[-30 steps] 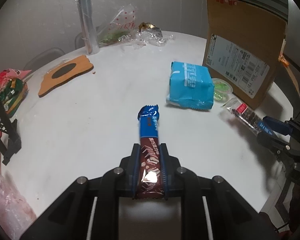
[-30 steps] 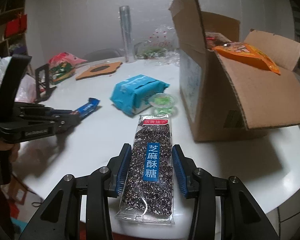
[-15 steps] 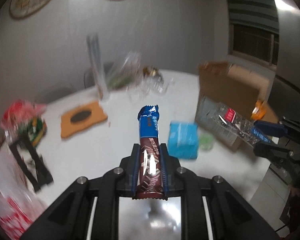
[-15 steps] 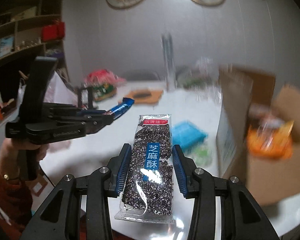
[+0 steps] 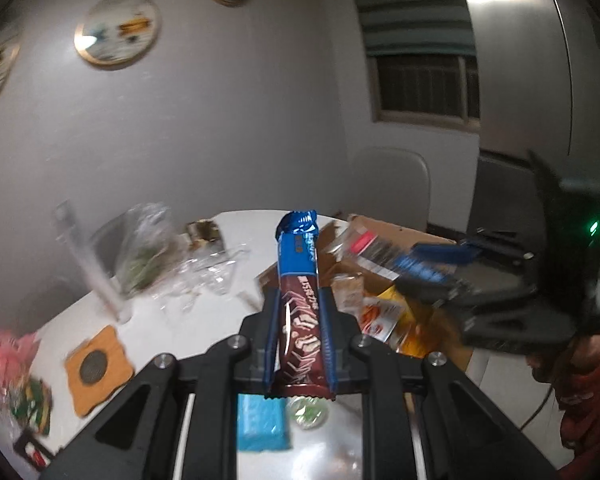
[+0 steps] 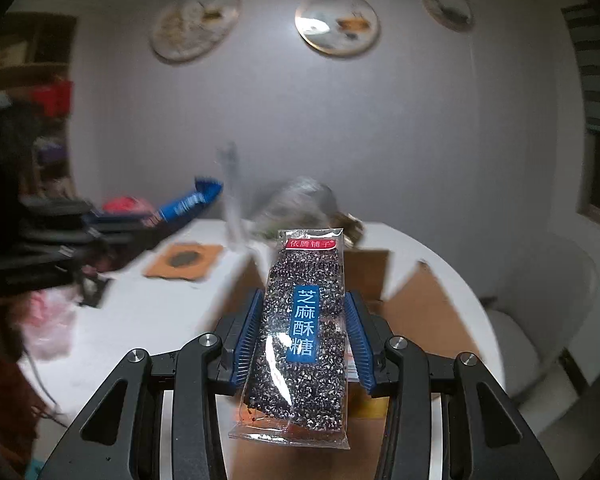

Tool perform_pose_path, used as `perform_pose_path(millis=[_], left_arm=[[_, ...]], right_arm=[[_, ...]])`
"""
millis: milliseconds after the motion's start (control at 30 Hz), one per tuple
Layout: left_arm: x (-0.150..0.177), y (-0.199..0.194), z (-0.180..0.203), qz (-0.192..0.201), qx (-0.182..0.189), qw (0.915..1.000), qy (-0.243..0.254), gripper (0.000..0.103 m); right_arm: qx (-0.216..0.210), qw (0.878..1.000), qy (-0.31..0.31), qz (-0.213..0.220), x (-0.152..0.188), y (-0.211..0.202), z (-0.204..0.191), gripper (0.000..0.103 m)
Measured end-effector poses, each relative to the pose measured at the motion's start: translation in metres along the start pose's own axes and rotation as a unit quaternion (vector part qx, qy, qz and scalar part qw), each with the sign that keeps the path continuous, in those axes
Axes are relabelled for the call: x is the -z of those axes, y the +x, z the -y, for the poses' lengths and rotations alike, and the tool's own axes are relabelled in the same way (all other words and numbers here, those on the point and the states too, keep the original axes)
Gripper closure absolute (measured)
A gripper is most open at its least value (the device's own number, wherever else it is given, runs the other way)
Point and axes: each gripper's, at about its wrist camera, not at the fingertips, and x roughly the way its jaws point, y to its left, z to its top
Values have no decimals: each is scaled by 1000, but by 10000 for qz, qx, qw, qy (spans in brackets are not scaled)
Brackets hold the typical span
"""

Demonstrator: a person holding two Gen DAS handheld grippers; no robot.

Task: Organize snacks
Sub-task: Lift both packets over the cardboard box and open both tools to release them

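Observation:
My left gripper (image 5: 299, 312) is shut on a long blue-and-brown chocolate bar (image 5: 299, 280) that sticks out forward, high above the white table (image 5: 180, 320). My right gripper (image 6: 302, 312) is shut on a clear packet of black sesame candy (image 6: 302, 320) with a blue label. Both are held above the open cardboard box (image 5: 384, 272), which holds orange snack packs (image 5: 380, 316). In the left wrist view the right gripper (image 5: 432, 264) with its packet shows blurred over the box. In the right wrist view the left gripper (image 6: 100, 224) with the chocolate bar (image 6: 188, 204) shows at the left.
On the table lie a light blue pack (image 5: 260, 424), a green jelly cup (image 5: 308, 412), a wooden coaster (image 5: 98, 364), a clear roll (image 5: 88, 264), crumpled plastic bags (image 5: 148, 252) and a red snack bag (image 5: 4, 356). Chairs (image 5: 392, 188) stand behind the table. A person's red sleeve (image 5: 588, 392) is at right.
Both grippers have risen from just above the table with their snacks still held. They now sit higher, over the cardboard box, and the wall fills more of each view.

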Motion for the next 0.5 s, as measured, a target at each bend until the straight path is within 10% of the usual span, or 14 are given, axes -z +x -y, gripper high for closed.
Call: perform_pose_path(millis=[500], left_arm=[[-37,133,33,-1549,770,9829,629,87]], right_arm=[[181,9951,-262,-933,15,65,36,65]])
